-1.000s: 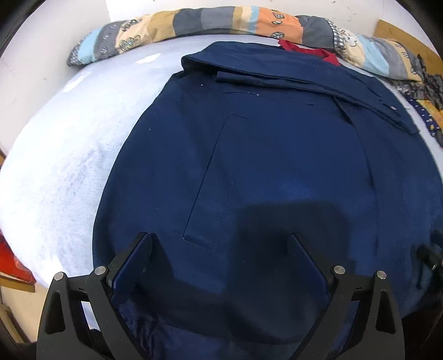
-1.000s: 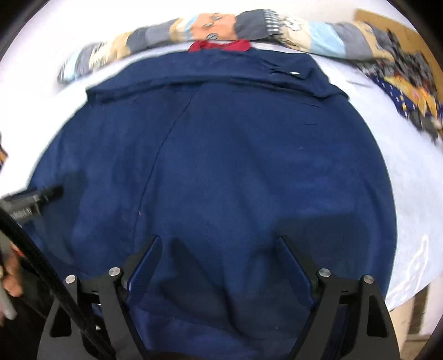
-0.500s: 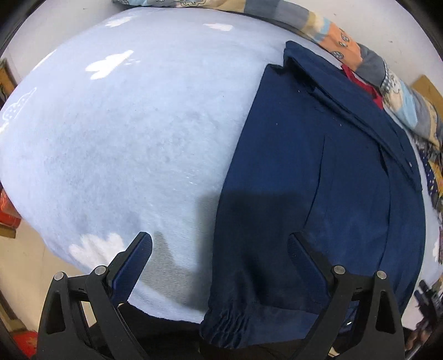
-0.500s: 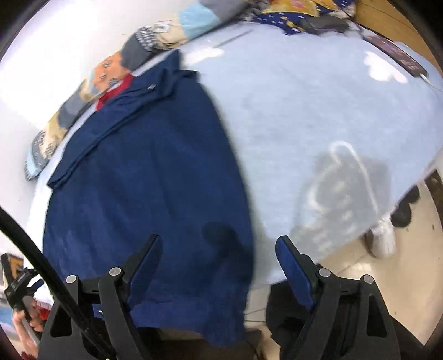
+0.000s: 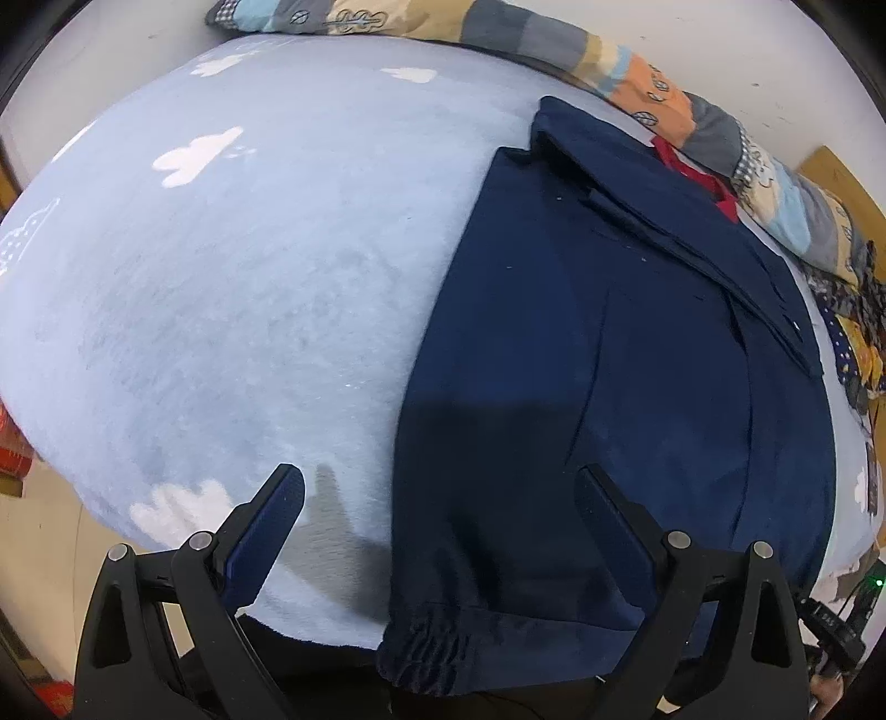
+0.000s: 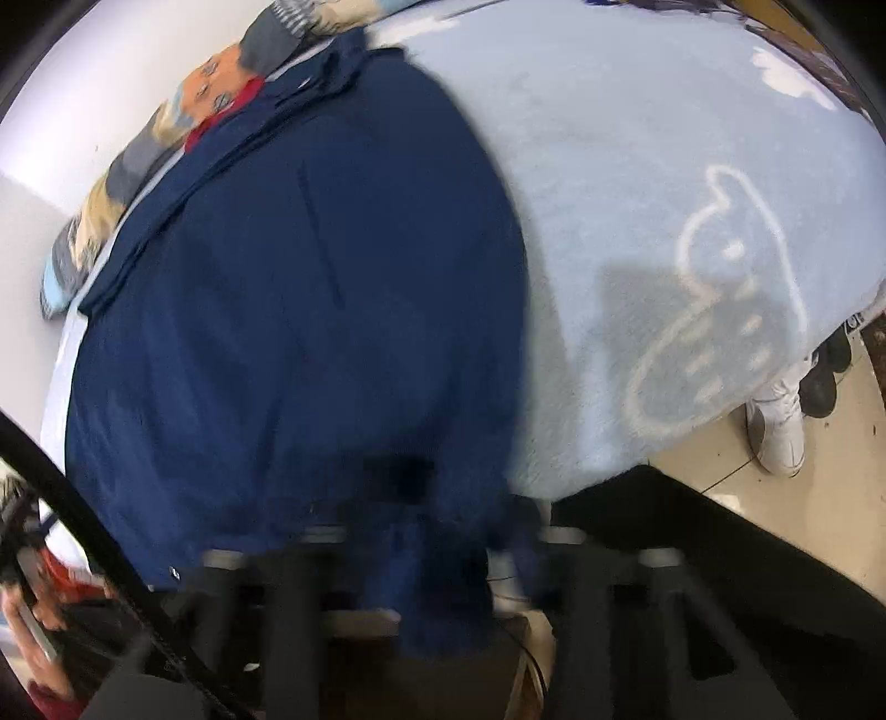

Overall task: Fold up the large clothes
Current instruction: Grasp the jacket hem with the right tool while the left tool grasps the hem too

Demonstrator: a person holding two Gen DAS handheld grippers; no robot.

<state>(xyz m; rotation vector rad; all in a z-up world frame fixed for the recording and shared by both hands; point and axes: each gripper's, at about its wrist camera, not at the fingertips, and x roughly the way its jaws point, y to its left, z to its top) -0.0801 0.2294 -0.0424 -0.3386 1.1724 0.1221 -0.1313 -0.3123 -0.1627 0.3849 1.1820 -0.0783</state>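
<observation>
Lying flat along the right half of the left wrist frame, the navy garment reached from its folded collar end at the upper right to an elastic cuff drooping over the near edge of the pale blue blanket at bottom centre. A broad bare stretch of blanket filled the left of that frame, with a patchwork quilt bunched along the top edge. The left gripper hung with its fingers spread wide, one over bare blanket, the other over the cloth, clasping nothing. In the right wrist frame, blurred, the garment filled the left and centre, and open blanket ran to the upper right, dropping to floor and shoes at the right edge. The right gripper had just been closing, its fingers drawn in about the garment's hem at bottom centre. A second before, both views looked squarely onto the cloth; now each was at a side edge.
</observation>
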